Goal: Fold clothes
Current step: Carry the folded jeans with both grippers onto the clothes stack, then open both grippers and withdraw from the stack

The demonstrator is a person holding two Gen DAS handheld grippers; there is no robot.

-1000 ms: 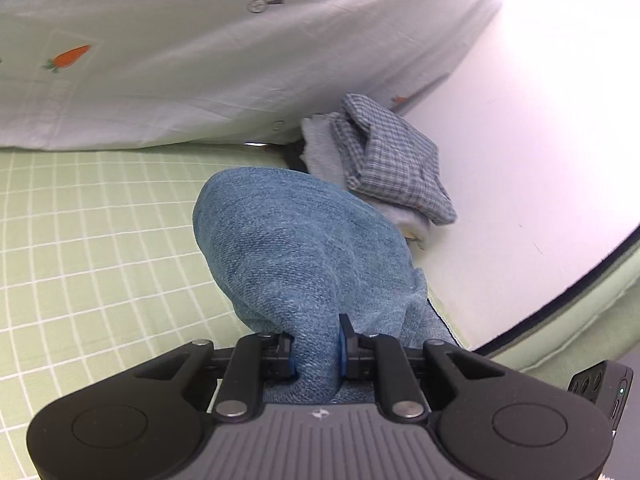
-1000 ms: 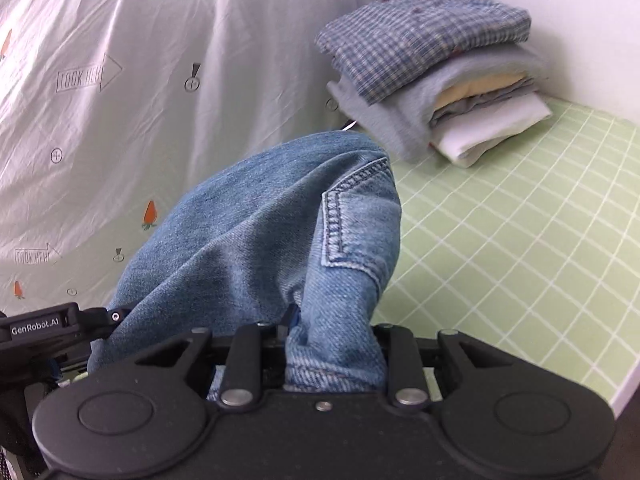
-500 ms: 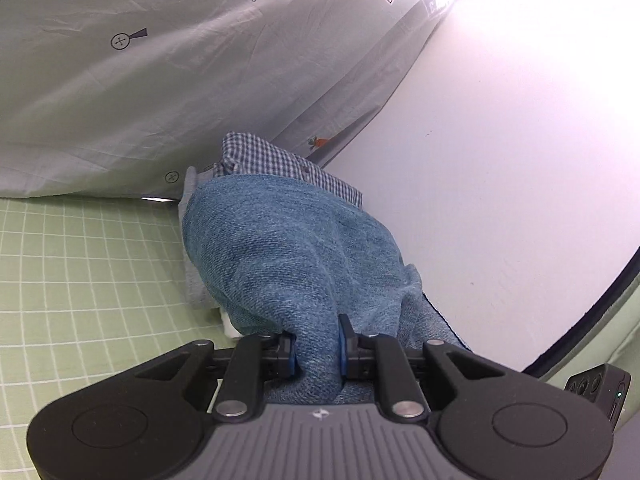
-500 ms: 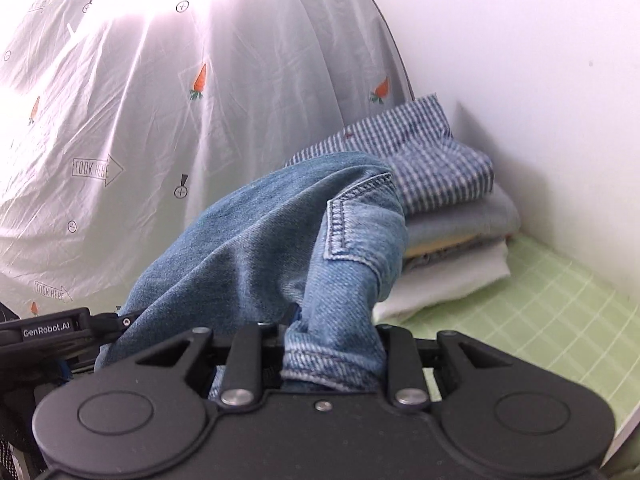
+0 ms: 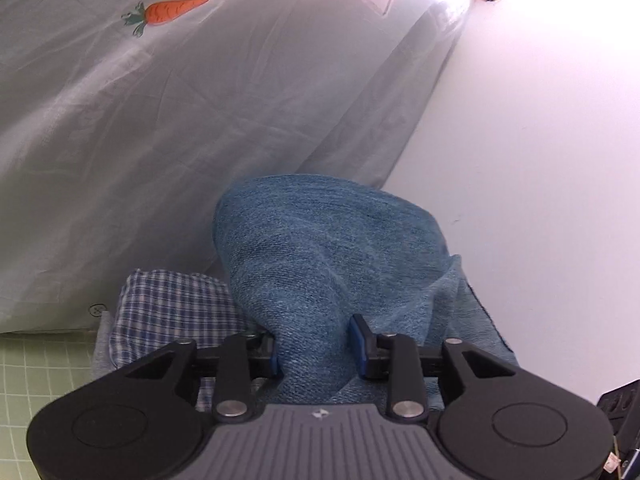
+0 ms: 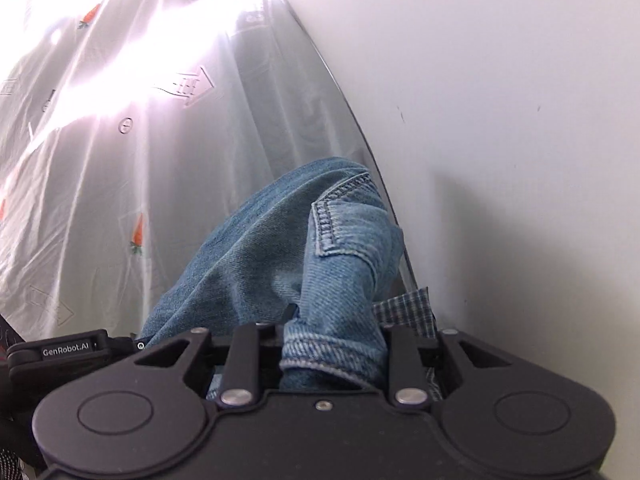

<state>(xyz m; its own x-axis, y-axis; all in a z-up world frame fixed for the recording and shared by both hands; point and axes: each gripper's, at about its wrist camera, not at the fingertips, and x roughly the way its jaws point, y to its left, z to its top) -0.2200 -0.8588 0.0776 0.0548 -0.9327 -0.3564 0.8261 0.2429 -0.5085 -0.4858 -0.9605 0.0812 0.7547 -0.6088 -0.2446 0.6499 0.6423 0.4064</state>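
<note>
Folded blue jeans (image 5: 320, 256) hang bunched between both grippers. My left gripper (image 5: 316, 344) is shut on one end of the jeans. My right gripper (image 6: 332, 340) is shut on the other end, where a hem and a back pocket (image 6: 344, 216) show. The jeans are held over a stack of folded clothes topped by a blue checked shirt (image 5: 172, 304), which also shows in the right wrist view (image 6: 408, 312). Most of the stack is hidden behind the jeans and gripper bodies.
A pale curtain with carrot prints (image 5: 160, 120) hangs behind the stack. A white wall (image 5: 540, 160) stands close on the right. A green checked table cover (image 5: 44, 364) shows at lower left. The left gripper's body (image 6: 60, 350) shows in the right wrist view.
Both grippers have carried the jeans forward and up toward the stack in the corner. The stack has dropped low in view and is now mostly under the jeans.
</note>
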